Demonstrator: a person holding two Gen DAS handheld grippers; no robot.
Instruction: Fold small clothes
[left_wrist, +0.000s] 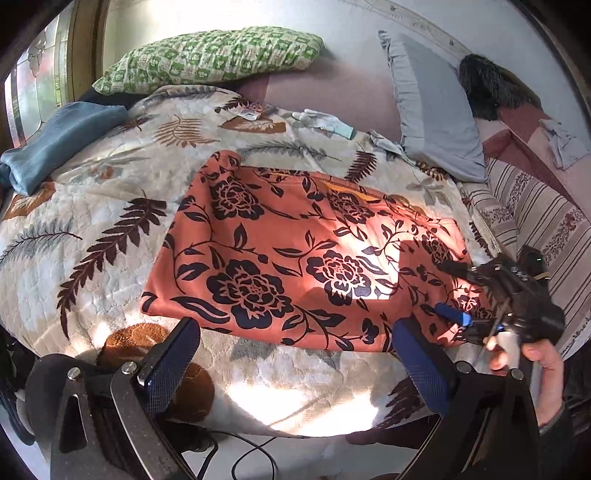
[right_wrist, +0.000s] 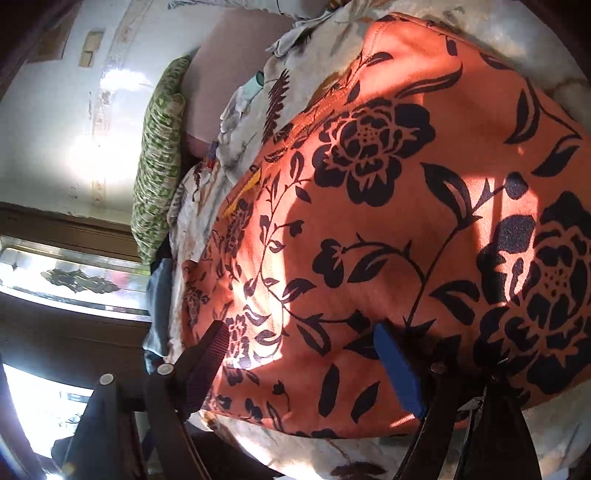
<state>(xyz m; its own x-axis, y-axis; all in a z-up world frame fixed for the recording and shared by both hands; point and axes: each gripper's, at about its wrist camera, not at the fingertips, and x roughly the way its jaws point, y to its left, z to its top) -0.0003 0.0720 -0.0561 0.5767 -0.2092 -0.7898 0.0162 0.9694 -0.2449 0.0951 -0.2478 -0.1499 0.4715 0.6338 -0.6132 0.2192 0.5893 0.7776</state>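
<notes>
1. Where the sun falls across the bed, the orange floral cloth (left_wrist: 295, 254) lies spread flat on the leaf-patterned quilt (left_wrist: 92, 221), its near hem running along the quilt's front edge.
2. Far left on the quilt sits a folded blue garment (left_wrist: 55, 144), and behind it a green checked pillow (left_wrist: 207, 59) leans at the wall.
3. The left gripper (left_wrist: 295, 369) hangs over the near edge of the bed, jaws standing wide apart with nothing between them. Its left finger is over bare quilt, well clear of the cloth; its right finger tip sits just at the cloth's near hem, though from this angle I cannot say whether it touches.
4. Past the cloth's far side, a grey pillow (left_wrist: 436, 110) rests toward the right, with a dark furry thing (left_wrist: 491, 88) beyond it.
5. At the cloth's right end, the right gripper (left_wrist: 458, 317) comes in low, held in a person's hand (left_wrist: 535, 365). From its own camera the right gripper (right_wrist: 303, 354) has its jaws wide and empty, and the cloth (right_wrist: 406, 221) fills the view beneath and ahead of them.
6. Both its fingers hover over the cloth's near portion, the edge of the cloth passing just behind the fingertips.
7. Right of the bed, striped floral bedding (left_wrist: 535, 221) lies alongside.
</notes>
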